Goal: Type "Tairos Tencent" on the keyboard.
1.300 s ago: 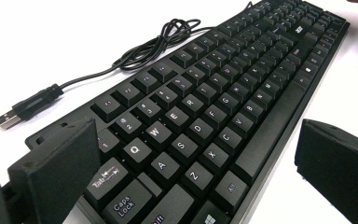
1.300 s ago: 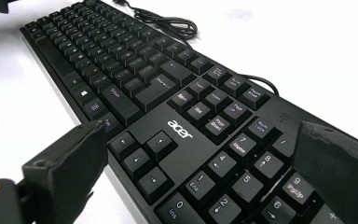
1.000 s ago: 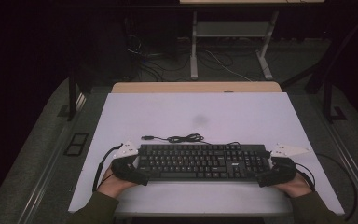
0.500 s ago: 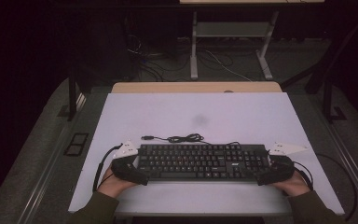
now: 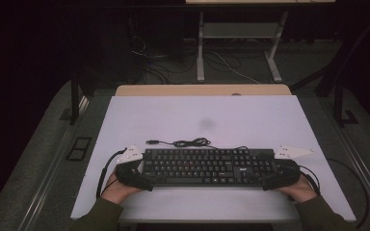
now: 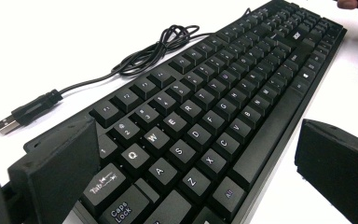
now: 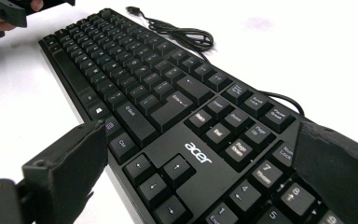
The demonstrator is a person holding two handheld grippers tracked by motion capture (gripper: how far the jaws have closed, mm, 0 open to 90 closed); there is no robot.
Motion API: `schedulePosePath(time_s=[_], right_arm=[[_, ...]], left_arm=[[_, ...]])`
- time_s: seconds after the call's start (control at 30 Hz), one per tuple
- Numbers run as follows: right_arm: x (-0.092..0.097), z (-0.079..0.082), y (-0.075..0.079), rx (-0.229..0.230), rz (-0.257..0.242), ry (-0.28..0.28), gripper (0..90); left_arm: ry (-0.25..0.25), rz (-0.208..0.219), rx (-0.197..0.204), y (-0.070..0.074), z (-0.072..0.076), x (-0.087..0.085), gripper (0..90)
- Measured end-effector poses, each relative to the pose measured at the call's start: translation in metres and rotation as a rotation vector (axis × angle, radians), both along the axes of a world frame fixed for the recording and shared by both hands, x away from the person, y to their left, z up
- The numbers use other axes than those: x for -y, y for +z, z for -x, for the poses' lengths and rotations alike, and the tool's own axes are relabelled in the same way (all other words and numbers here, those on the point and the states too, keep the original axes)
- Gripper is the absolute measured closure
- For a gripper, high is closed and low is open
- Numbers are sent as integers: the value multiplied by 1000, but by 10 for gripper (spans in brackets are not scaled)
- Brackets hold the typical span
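- One dim room is lying around a pale white table (image 5: pixel 202 113), with dark carpeted floor (image 5: pixel 38 144) on both sides and, farther back, a metal desk frame (image 5: pixel 238 48) standing among loose floor cables (image 5: pixel 173 57).
- A tan wooden edge (image 5: pixel 202 90) is showing just behind the table's far side.
- A black keyboard (image 5: pixel 207 166) is lying flat on the near half of the table, running left to right, its long side parallel to the near edge.
- No container is sitting on the table; the keyboard's own lead is the only loose thing beside it.
- The left gripper (image 5: pixel 134 174) is sitting at the keyboard's left end, its jaws spread wide and straddling that end; in the left gripper view one jaw is overlapping the Tab corner and the other is standing off the front edge, not touching.
- The right gripper (image 5: pixel 280 174) is sitting at the keyboard's right end, jaws likewise apart, one by the arrow keys' front edge and one over the number pad's back corner.
- The keyboard cable (image 5: pixel 190 142) is lying bunched just behind the keyboard, ending in a USB plug (image 6: pixel 7 125) resting on the table.
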State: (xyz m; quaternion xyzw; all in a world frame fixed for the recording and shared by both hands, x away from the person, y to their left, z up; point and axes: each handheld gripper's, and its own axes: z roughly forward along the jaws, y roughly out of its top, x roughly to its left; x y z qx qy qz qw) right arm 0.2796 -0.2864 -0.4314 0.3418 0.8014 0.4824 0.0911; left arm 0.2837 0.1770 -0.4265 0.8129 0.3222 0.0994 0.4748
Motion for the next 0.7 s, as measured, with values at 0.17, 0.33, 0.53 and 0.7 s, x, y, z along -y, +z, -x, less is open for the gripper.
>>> schedulePosePath(time_s=[0.17,0.33,0.53,0.7], right_arm=[[-4,-2,0,-1,0,7,32],[-7,-3,1,-2,1,16,32],[-12,-4,2,-1,-6,24,32],[-16,-6,2,0,-5,31,32]], left_arm=[[0,7,0,0,-1,1,0],[-4,4,1,-1,-2,3,0],[-8,3,9,0,-3,4,0],[-14,3,7,-1,-3,7,0]])
